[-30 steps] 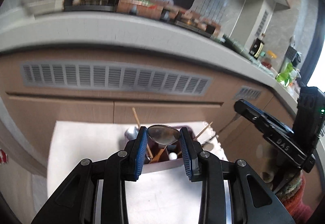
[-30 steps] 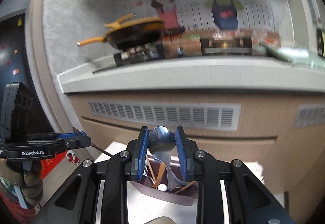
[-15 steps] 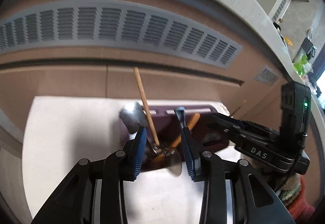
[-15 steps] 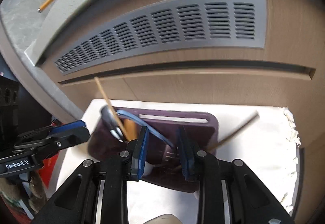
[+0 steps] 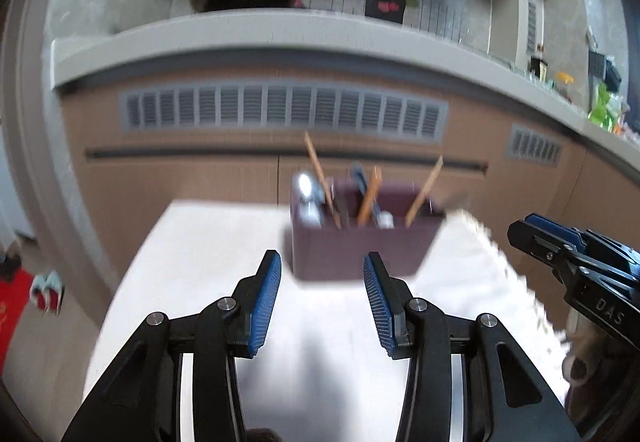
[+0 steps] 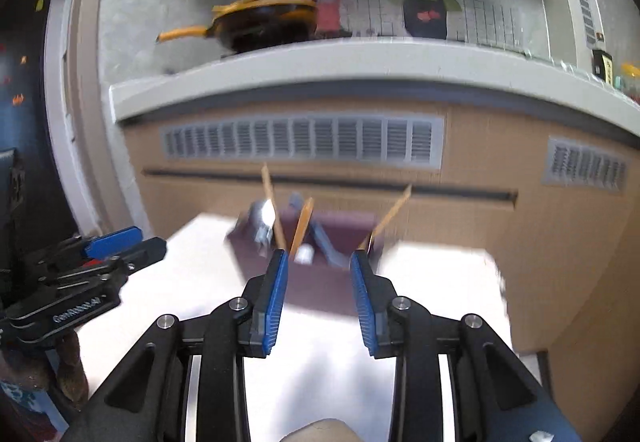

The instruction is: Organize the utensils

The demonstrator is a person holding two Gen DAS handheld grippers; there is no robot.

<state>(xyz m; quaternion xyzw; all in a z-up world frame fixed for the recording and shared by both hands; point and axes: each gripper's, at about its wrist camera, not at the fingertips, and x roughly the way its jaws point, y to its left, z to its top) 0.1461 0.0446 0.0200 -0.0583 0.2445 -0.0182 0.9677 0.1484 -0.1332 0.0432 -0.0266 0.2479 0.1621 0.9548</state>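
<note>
Several utensils, wooden chopsticks [image 5: 316, 177] and a steel spoon [image 5: 306, 193], lean in our maroon box-shaped holder [image 5: 356, 246] standing on the white tabletop [image 5: 208, 266]. We hold our left gripper [image 5: 322, 278] and right gripper [image 6: 318, 274] wide, both empty, ribbed blue pads bare.

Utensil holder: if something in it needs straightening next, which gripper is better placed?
Right, marginally. The right gripper is open with the utensil holder directly between its fingertips; the left gripper, also open, sits slightly farther back.

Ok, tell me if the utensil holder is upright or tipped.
Upright: the utensil holder stands on the table, spoons and chopsticks poking out its top.
</note>
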